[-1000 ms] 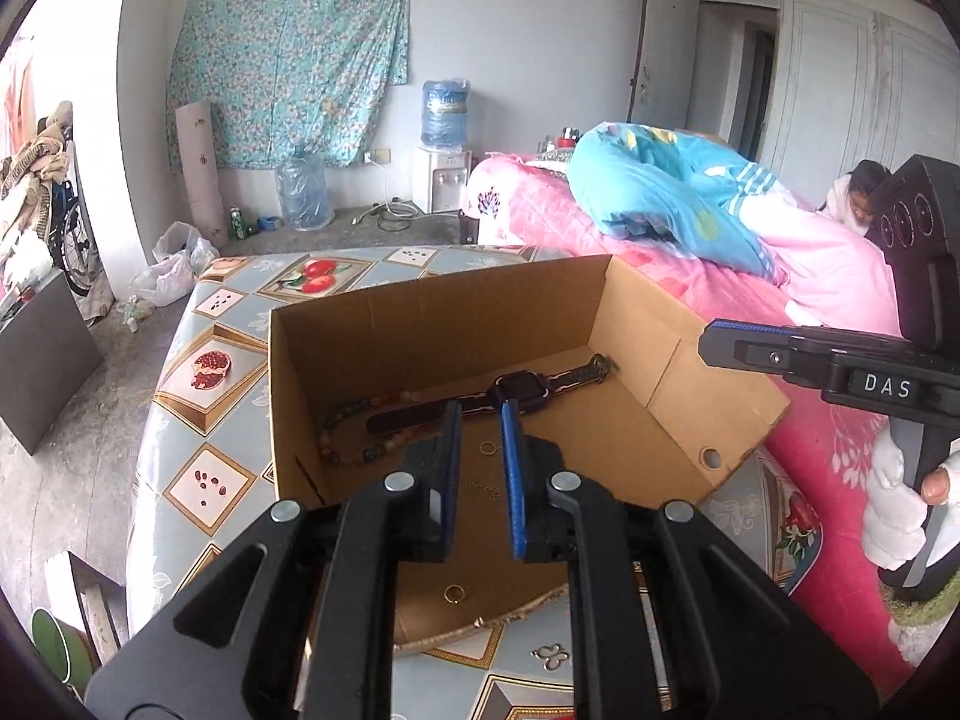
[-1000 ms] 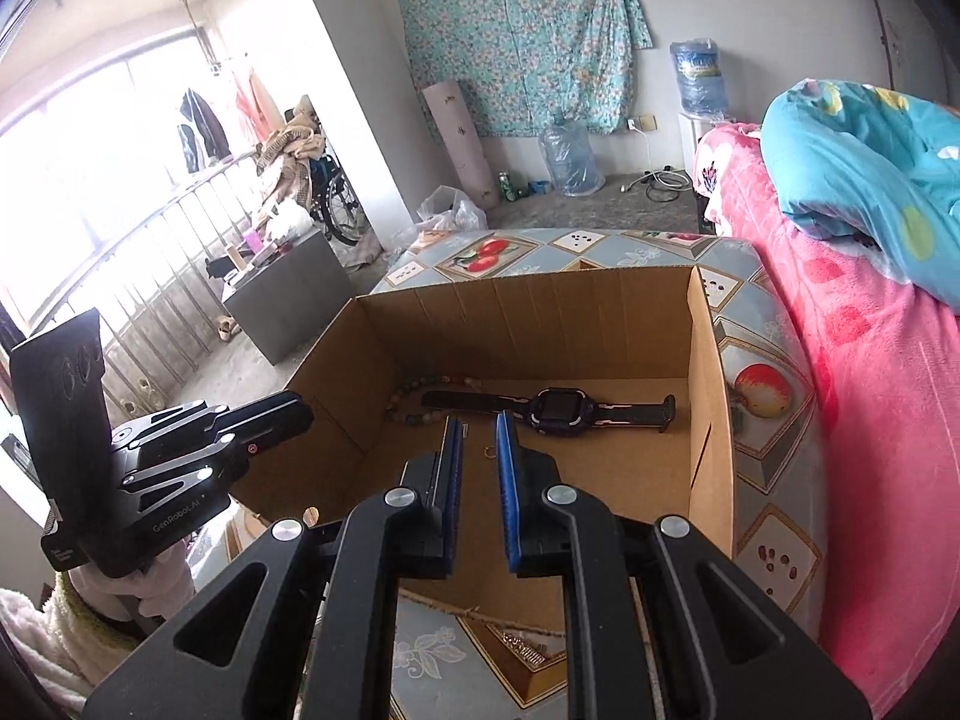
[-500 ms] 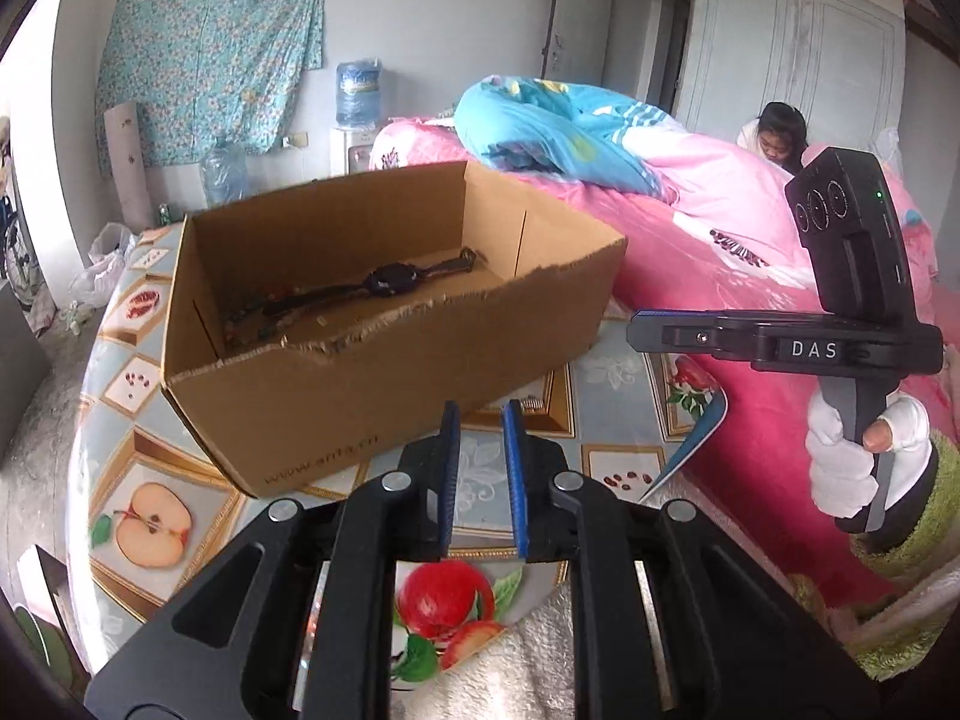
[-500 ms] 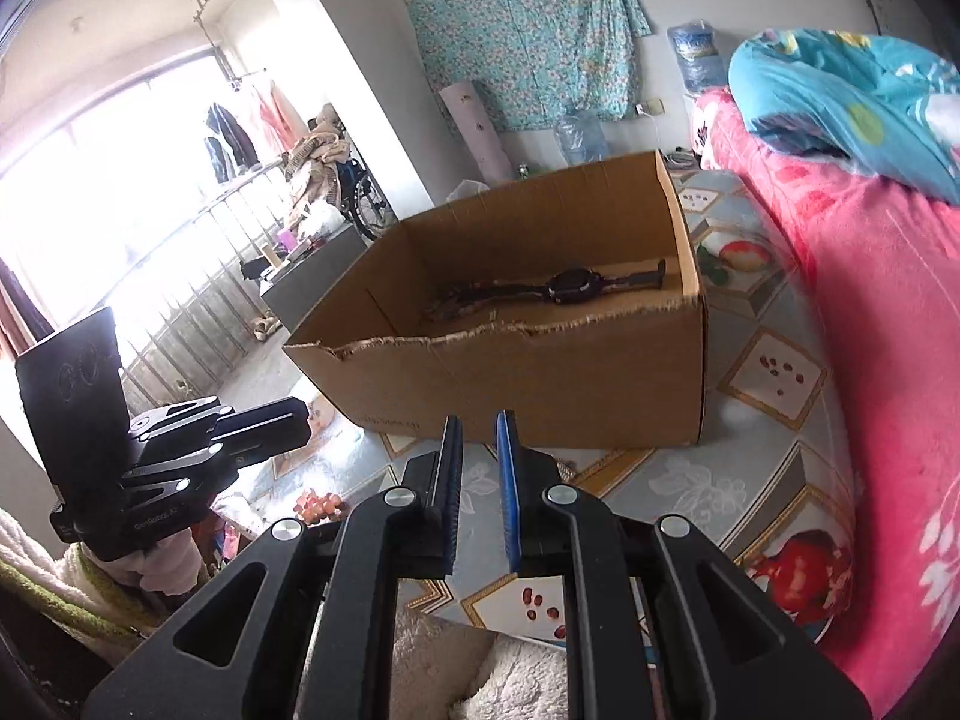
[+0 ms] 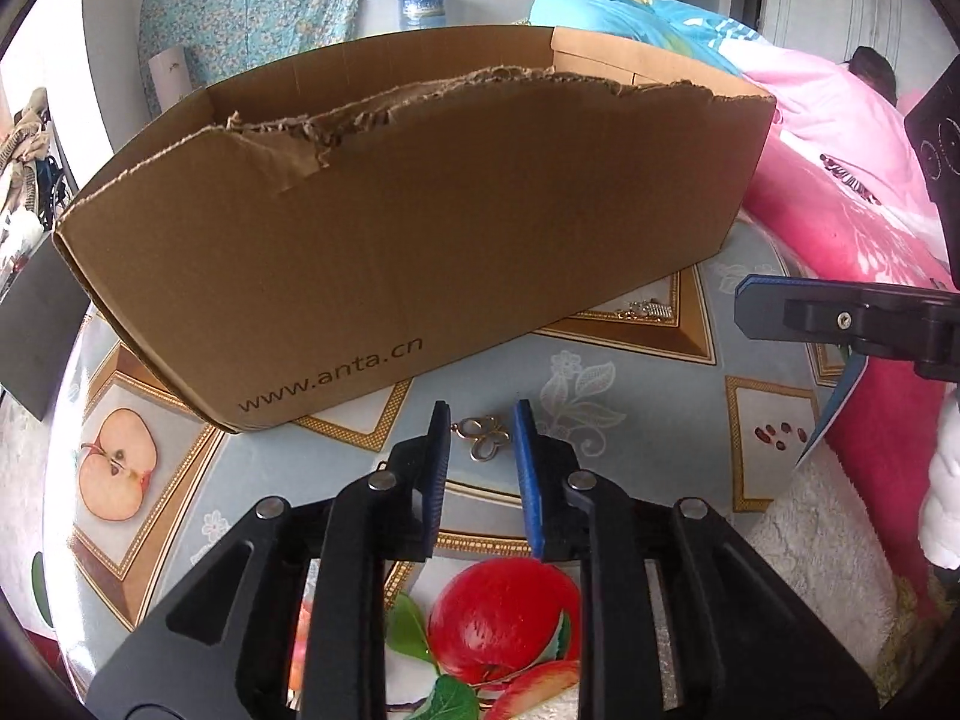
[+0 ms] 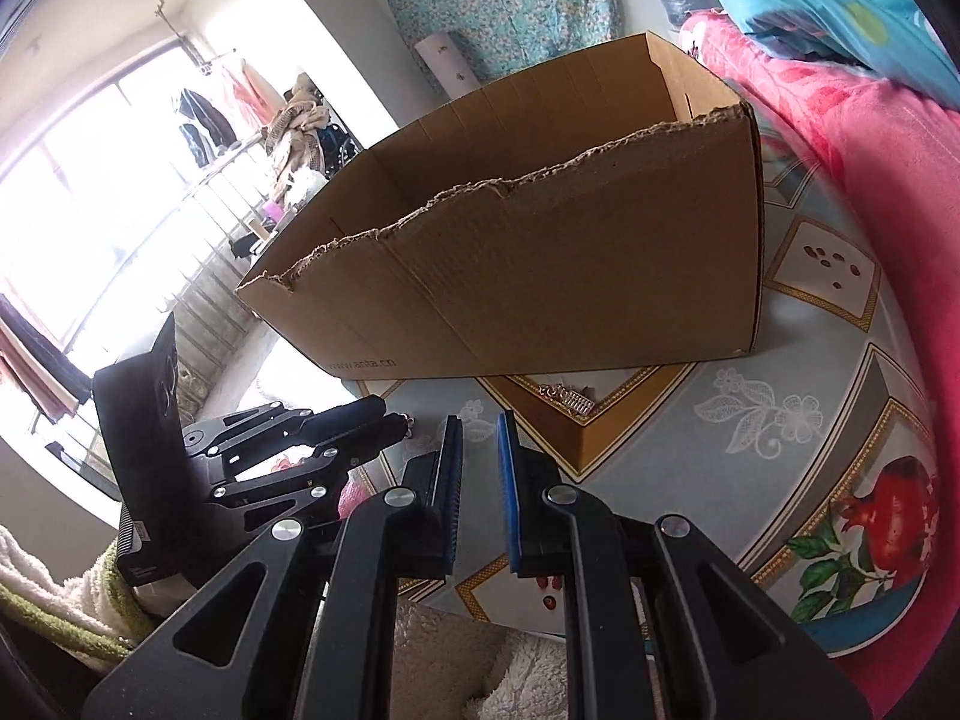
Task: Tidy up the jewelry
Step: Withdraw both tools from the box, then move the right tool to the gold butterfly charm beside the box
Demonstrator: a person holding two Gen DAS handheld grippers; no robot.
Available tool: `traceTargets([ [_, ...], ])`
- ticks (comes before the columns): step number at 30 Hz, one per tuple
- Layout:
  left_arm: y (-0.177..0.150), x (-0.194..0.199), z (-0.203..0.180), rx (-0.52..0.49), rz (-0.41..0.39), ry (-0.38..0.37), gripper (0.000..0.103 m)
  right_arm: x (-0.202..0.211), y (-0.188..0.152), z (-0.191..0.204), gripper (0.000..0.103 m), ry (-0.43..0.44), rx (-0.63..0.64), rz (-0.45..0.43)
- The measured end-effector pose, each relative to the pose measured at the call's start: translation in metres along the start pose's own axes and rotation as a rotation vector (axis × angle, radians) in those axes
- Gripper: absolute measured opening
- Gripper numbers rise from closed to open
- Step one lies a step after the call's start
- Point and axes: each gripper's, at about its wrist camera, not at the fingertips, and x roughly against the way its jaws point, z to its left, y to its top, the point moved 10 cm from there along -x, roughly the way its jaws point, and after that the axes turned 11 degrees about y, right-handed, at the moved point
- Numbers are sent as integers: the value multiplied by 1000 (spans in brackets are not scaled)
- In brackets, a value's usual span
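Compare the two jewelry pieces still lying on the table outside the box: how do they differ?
The gold clover-shaped piece lies well clear of the cardboard box, between the open fingers of the left gripper. The small chain-like piece sits right at the box's base, with no gripper around it. The first is open loops; the second looks bunched. Both rest on the tablecloth.

Matt, torn-edged cardboard box (image 5: pixel 420 228)

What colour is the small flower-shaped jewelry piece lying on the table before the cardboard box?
Gold, seen best in the left wrist view: small flower-shaped jewelry piece.
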Motion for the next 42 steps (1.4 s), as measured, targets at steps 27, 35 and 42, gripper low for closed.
traceTargets([
  [27,1,15,11,32,-46,-21,0,-29,-3,17,13,6,60,68],
  [35,-1,16,43,95,-27,31,0,-75,-10,55,37,-5,207,110],
  [42,0,17,61,139,-32,30,0,-102,-15,70,29,-93,426,188],
])
